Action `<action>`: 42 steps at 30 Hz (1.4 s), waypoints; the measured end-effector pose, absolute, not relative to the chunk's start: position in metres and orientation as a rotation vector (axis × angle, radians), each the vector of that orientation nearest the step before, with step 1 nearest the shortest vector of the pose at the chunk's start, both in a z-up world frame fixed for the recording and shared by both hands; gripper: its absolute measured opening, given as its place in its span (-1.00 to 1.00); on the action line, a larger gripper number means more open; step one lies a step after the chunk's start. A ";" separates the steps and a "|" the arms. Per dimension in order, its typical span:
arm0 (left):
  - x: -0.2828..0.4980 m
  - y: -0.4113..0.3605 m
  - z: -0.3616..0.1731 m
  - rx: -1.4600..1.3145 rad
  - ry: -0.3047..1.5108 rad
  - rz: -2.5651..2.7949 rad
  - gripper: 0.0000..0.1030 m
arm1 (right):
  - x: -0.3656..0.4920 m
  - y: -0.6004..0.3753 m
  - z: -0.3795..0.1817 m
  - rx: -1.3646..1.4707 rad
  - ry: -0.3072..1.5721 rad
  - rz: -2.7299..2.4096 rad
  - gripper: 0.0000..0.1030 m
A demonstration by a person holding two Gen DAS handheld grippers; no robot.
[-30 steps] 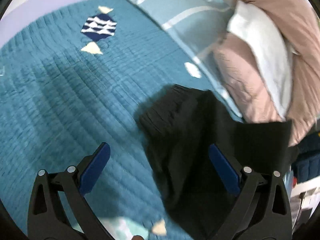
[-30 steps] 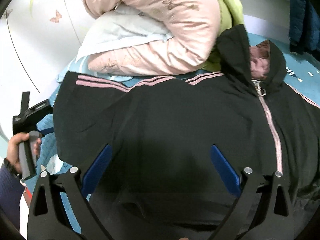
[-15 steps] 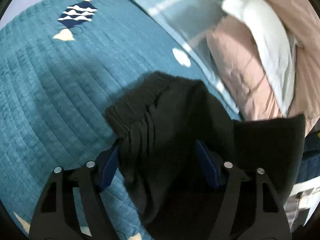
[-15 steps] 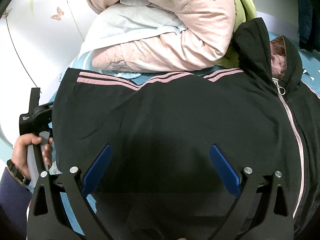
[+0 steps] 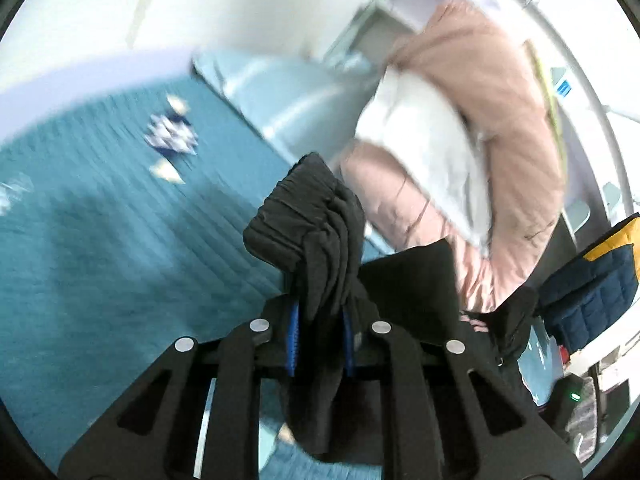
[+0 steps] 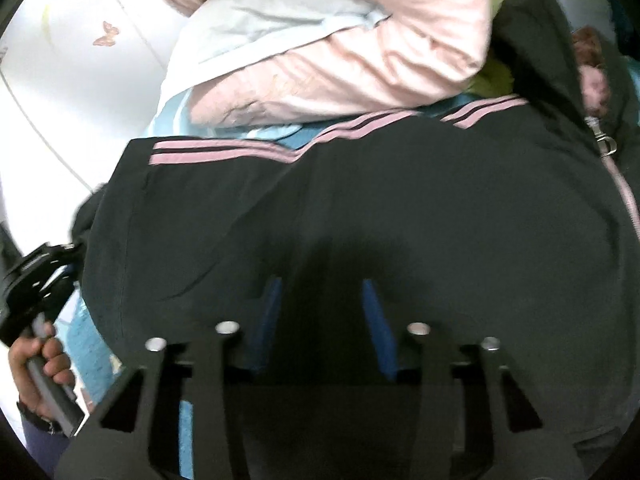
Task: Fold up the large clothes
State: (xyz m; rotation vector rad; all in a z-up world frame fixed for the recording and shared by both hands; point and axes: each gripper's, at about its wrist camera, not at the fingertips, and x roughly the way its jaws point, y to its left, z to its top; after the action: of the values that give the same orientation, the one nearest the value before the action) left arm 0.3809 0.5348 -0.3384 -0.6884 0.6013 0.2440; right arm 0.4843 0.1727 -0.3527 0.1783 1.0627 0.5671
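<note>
Jacket (image 6: 360, 208) lies spread on the bed (image 5: 120, 220); left claw (image 5: 320, 332) is closing, clamped on its bunched cuff (image 5: 308, 216), while right claw (image 6: 320, 312) closes over the body fabric.

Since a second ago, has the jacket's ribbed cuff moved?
Yes. The ribbed cuff, pinched in the closing left gripper, has been lifted off the teal quilt toward the pink duvet.

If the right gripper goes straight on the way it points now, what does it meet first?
Most likely the black jacket: the right gripper aims down at its cloth, jaws closing over it. Whether the pads already touch it is unclear.
</note>
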 end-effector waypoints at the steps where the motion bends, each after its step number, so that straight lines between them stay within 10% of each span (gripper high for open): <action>1: 0.373 0.535 -0.326 -0.675 0.584 0.242 -0.69 | 0.484 0.177 -0.354 0.169 1.069 0.570 -0.48; 20: 0.423 0.319 -0.227 -0.414 0.522 -0.119 -0.68 | 0.482 0.113 -0.336 0.234 1.088 0.594 -0.56; 35: 0.542 0.039 -0.391 -0.246 0.960 -0.303 -0.68 | 0.419 -0.237 -0.285 0.056 0.952 0.019 -0.55; 42: 0.549 0.028 -0.428 -0.208 1.055 -0.266 -0.54 | 0.412 -0.324 -0.227 0.141 0.834 -0.106 -0.28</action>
State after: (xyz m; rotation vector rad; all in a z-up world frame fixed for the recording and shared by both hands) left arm 0.5488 0.0285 -0.4276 -0.2082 1.0552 -0.2662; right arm 0.4119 -0.3241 -0.2269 0.1405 0.8342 -0.1057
